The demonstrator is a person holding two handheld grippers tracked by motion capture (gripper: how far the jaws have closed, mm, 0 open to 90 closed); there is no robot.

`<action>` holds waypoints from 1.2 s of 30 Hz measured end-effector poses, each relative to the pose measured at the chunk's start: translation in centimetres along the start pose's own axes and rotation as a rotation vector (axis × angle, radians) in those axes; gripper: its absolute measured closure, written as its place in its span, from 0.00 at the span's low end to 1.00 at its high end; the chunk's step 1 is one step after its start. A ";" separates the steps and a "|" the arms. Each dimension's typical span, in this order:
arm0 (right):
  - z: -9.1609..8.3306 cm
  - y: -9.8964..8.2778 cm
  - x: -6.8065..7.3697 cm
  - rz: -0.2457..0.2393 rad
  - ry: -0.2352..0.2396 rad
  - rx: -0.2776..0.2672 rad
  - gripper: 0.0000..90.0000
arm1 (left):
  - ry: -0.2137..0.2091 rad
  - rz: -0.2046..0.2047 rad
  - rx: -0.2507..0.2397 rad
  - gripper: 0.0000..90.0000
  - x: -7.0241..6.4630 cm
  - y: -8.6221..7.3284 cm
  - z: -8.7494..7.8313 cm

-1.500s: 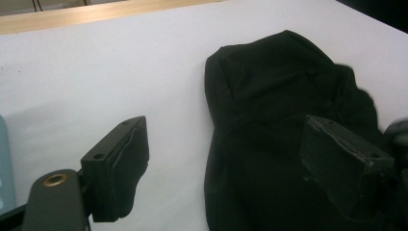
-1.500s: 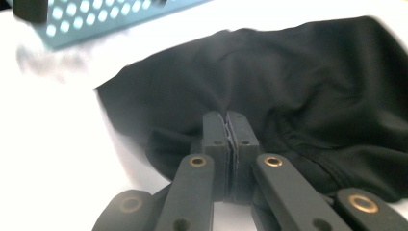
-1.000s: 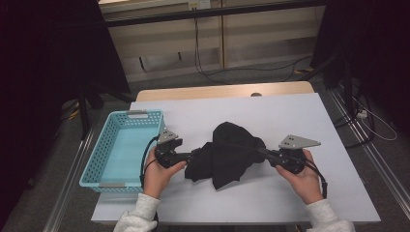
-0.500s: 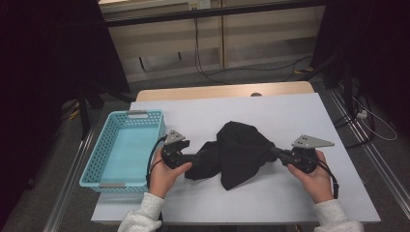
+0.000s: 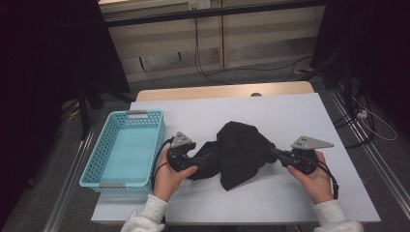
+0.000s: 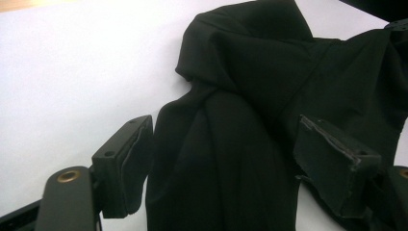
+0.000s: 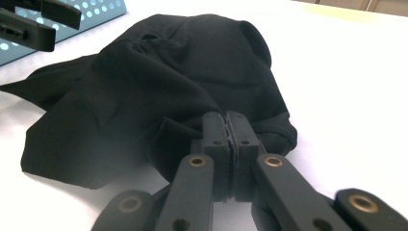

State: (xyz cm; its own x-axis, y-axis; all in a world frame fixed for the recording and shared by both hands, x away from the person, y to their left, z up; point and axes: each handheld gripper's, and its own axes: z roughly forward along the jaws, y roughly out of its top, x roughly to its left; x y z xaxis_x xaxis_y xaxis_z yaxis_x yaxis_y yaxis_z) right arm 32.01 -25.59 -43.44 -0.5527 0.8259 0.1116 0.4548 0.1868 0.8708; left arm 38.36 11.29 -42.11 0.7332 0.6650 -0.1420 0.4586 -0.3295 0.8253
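High view: right gripper (image 5: 276,152) pinched the black garment's (image 5: 240,152) edge (anchoring it), while left gripper (image 5: 196,157) straddled a fold, jaws open.

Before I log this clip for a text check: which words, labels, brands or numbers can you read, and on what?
No readable text.
Black cloth: no label showing.
Blue basket: plain, no print.
Left gripper and right gripper: no markings legible.
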 end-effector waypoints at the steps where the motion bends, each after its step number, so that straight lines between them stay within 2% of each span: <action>1: 0.0 0.0 0.0 -0.004 0.000 0.003 0.98 | -0.001 -0.001 -0.001 0.25 0.0 0.0 0.0; 5: -0.1 0.0 0.2 -0.005 -0.001 0.000 0.98 | -0.008 -0.005 0.001 0.24 -0.1 0.0 -0.1; 11: 0.1 0.2 0.3 -0.011 0.005 0.004 0.99 | -0.026 0.012 0.009 0.24 -0.4 0.0 0.0; 14: 0.1 0.2 0.3 -0.010 0.009 0.004 0.98 | -0.025 0.001 0.001 0.24 -0.4 0.0 -0.1; 21: 0.0 0.3 0.1 -0.011 0.003 0.005 0.98 | -0.055 0.009 0.008 0.24 -1.0 0.0 0.3; 28: -0.3 0.3 -0.3 -0.002 -0.022 0.004 0.99 | -0.092 0.026 0.010 0.24 -1.9 0.0 0.9; 36: -1.5 0.1 -1.9 0.033 -0.072 -0.011 0.99 | -0.112 0.042 -0.001 0.27 -2.6 0.0 1.1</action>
State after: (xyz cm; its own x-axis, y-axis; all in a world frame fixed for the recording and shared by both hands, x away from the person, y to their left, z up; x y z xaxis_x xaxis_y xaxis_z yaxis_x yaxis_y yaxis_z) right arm 32.06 -27.95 -42.89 -0.4859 0.8676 0.1055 0.4638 0.1536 0.8725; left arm 37.01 8.86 -42.34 0.8036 0.5712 -0.1672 0.4256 -0.3553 0.8323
